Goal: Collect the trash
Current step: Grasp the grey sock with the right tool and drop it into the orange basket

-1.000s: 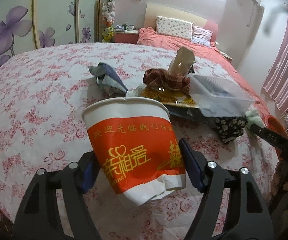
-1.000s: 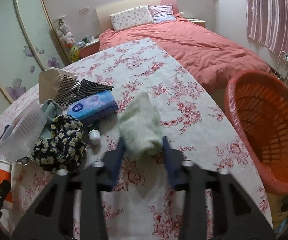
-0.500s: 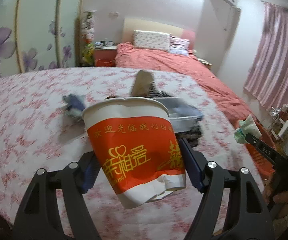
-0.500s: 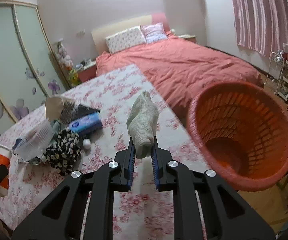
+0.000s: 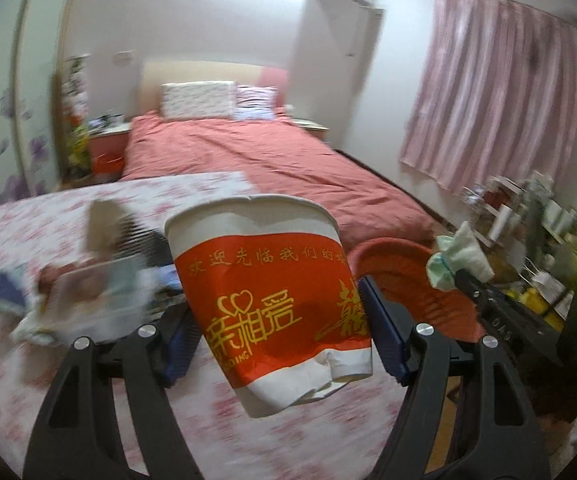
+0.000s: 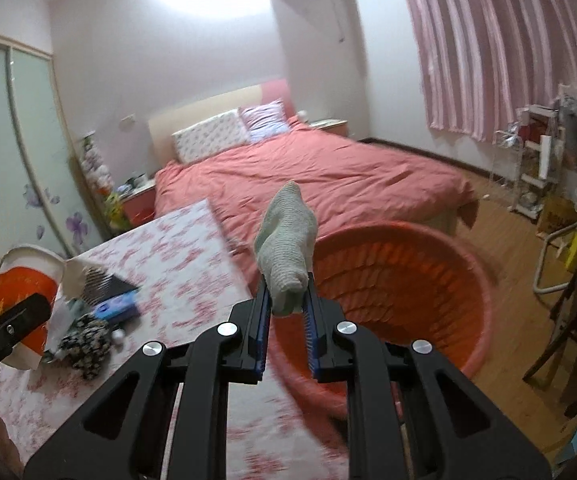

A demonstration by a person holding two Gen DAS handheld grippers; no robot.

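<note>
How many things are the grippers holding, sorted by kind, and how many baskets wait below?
Paper cups: 1
Socks: 1
Orange baskets: 1
Total: 3

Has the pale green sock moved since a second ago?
Yes. The sock lay on the floral cloth then; now the right tool holds it in the air, in front of the red basket.
</note>
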